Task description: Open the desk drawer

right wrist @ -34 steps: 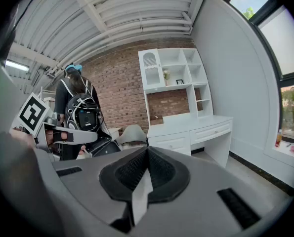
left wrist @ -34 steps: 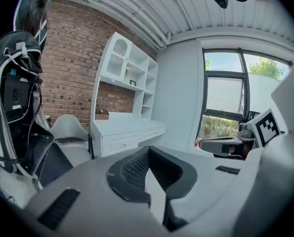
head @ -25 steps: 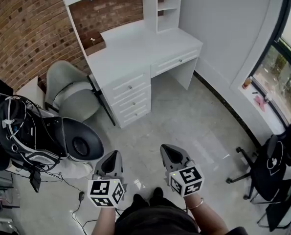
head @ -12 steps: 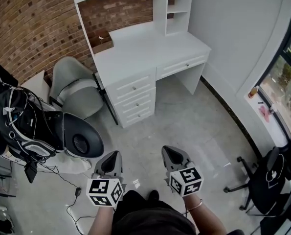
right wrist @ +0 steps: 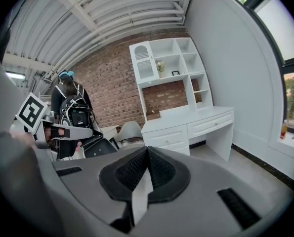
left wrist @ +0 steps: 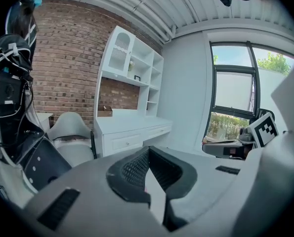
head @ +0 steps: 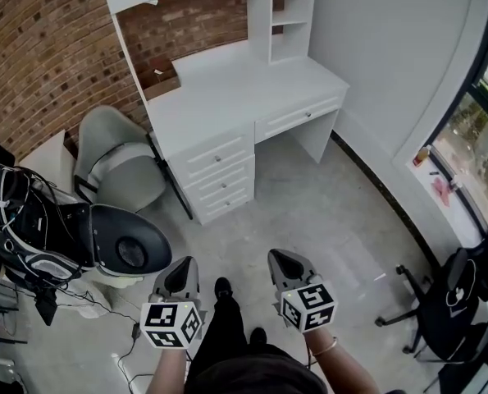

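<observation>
A white desk with a shelf hutch stands against the brick wall, far ahead of me. It has a stack of three closed drawers and one wide closed drawer under the top. Both grippers are held low over the floor, well short of the desk. My left gripper is shut and holds nothing. So is my right gripper. In the left gripper view the left gripper points toward the desk. In the right gripper view the right gripper faces the drawer stack.
A grey shell chair sits left of the drawer stack. A black bag and round black unit stand at the left, with cables on the floor. A black office chair is at the right by the window.
The person has stepped toward the desk; a leg and shoe now show between the grippers. Both grippers moved forward a little and stay shut. The drawers remain closed.
</observation>
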